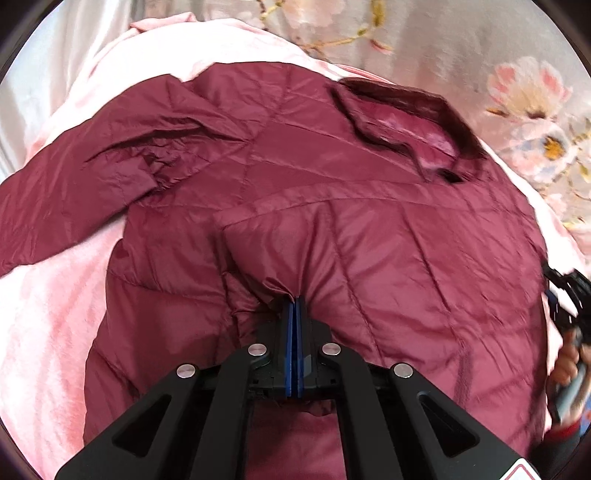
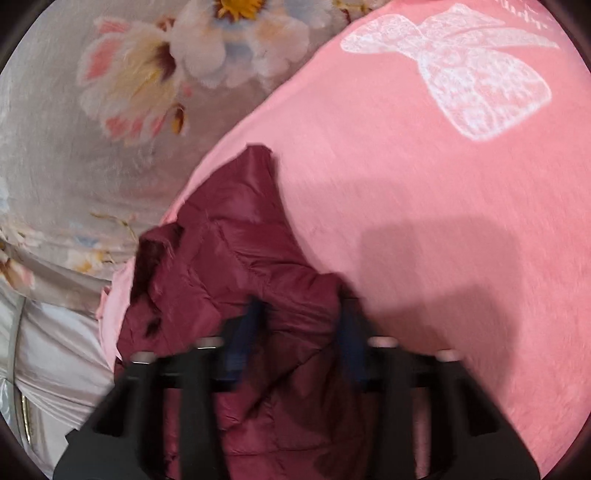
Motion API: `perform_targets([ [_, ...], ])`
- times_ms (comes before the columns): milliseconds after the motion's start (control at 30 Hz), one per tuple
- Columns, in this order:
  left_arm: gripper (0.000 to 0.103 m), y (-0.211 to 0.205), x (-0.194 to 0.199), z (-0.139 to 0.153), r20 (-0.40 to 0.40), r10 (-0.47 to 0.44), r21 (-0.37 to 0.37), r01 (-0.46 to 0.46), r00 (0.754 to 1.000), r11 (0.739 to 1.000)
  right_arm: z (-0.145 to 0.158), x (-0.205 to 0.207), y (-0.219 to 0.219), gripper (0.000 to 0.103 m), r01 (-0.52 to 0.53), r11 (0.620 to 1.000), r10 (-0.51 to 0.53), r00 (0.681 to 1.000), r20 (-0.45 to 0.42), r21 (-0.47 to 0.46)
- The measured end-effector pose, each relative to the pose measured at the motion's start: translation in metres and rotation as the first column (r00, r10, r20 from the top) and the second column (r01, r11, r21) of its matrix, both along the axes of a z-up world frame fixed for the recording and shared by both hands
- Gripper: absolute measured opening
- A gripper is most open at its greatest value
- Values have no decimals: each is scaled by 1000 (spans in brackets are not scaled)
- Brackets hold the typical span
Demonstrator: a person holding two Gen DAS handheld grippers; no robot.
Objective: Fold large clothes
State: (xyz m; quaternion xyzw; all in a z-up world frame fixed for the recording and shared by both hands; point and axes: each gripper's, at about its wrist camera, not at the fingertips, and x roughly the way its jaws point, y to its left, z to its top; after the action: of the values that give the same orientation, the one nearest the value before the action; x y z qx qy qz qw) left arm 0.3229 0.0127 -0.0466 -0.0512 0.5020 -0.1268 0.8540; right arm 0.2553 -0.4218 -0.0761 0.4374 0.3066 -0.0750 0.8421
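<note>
Bed under pink blanket (image 1: 55, 314). Maroon quilted jacket (image 1: 295, 184) spread at centre: light, puffy, slippery. Left gripper (image 1: 294, 300) jaws pinched on hem, 6 o'clock; right gripper (image 2: 301, 314) jaws parted, empty. Grip seams.

no legible text, lettering too blurred

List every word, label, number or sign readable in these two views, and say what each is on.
No text can be read in either view.
White lettering on the pink blanket, above the white lace bow print: cut off by the frame edge and too blurred to read.
Red-edged sticker on the left gripper body: only a corner shows, nothing legible.
Maroon jacket: no label visible.
</note>
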Motion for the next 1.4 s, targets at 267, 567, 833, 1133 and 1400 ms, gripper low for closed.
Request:
perform_targets([
  [267, 0, -9, 3, -15, 27, -8, 106, 5, 1000, 994, -11, -4, 25, 1, -87, 934, 1, 970, -242, -348],
  [567, 30, 3, -2, 0, 58, -2, 147, -6, 998, 989, 25, -30, 37, 5, -113, 858, -28, 963, -267, -500],
  [833, 59, 4, -15, 58, 238, 24, 144, -59, 971, 988, 75, 10, 54, 7, -141, 853, 87, 988, -130, -502],
  [1133, 59, -74, 39, 16, 142, -62, 167, 37, 988, 985, 35, 120, 81, 17, -277, 801, 147, 950, -275, -531],
  [1400, 61, -77, 30, -18, 109, -122, 176, 102, 987, 979, 2, 91, 59, 11, -256, 722, 8, 932, -361, -643],
])
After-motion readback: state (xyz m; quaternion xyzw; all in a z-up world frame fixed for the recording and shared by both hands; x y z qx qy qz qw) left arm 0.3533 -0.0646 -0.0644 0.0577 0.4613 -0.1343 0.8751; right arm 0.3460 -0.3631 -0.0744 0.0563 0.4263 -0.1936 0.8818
